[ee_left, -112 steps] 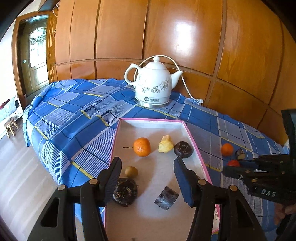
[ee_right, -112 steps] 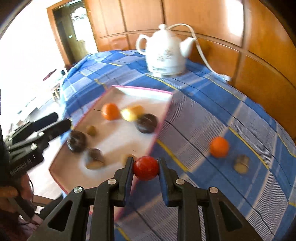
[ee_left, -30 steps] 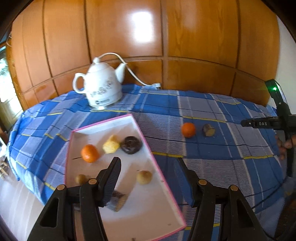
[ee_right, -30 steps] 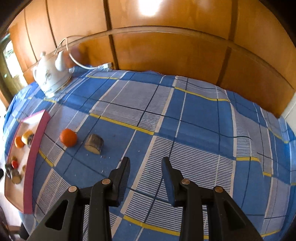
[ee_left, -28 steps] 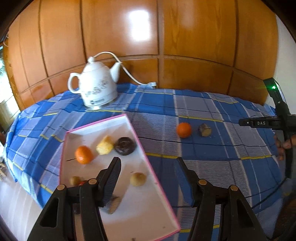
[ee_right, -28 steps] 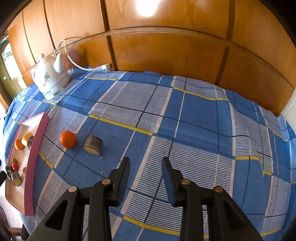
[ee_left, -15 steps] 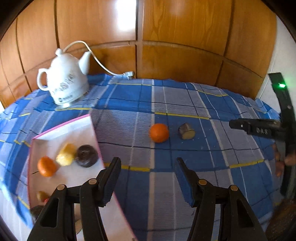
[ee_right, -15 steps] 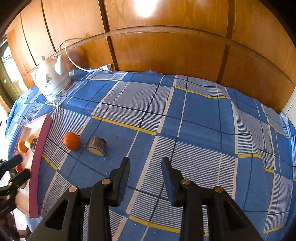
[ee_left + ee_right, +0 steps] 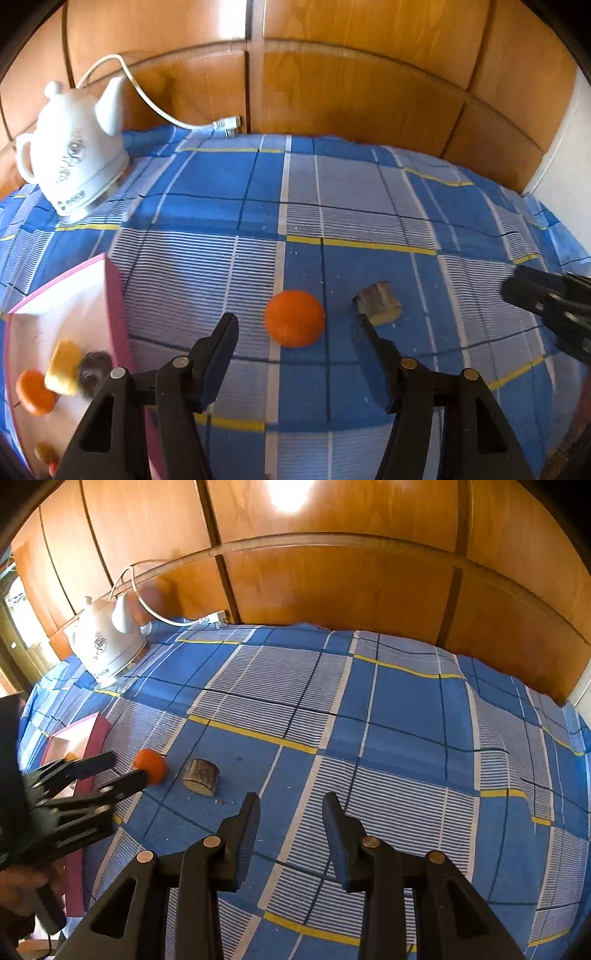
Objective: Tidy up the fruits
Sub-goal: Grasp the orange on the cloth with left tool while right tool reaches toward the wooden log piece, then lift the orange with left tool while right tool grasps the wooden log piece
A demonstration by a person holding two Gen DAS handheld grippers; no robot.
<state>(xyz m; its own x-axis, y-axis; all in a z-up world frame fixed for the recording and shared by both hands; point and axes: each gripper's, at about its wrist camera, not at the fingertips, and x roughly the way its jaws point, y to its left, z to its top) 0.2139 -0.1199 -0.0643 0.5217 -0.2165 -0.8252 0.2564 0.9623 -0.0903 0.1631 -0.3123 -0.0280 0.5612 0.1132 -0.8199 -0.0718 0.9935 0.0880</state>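
An orange (image 9: 294, 323) lies on the blue plaid cloth, just ahead of my open left gripper (image 9: 295, 326) and between its fingertips in view. A brown cut fruit piece (image 9: 378, 304) lies right of it. The pink-rimmed white tray (image 9: 114, 306) at the left holds an orange, a yellow piece and a dark fruit. In the right wrist view my right gripper (image 9: 290, 805) is open and empty over the cloth; the orange (image 9: 150, 766) and brown piece (image 9: 201, 771) lie to its left, with the left gripper (image 9: 122, 768) at the orange.
A white electric kettle (image 9: 72, 170) with its cord stands at the back left against the wooden wall panels. The right gripper's fingers (image 9: 546, 299) show at the right edge of the left wrist view. The tray's corner (image 9: 94, 734) shows at left.
My left gripper has swung right from over the tray and closed in on the orange on the cloth. The right gripper, which held a red fruit earlier, is empty and nearly still.
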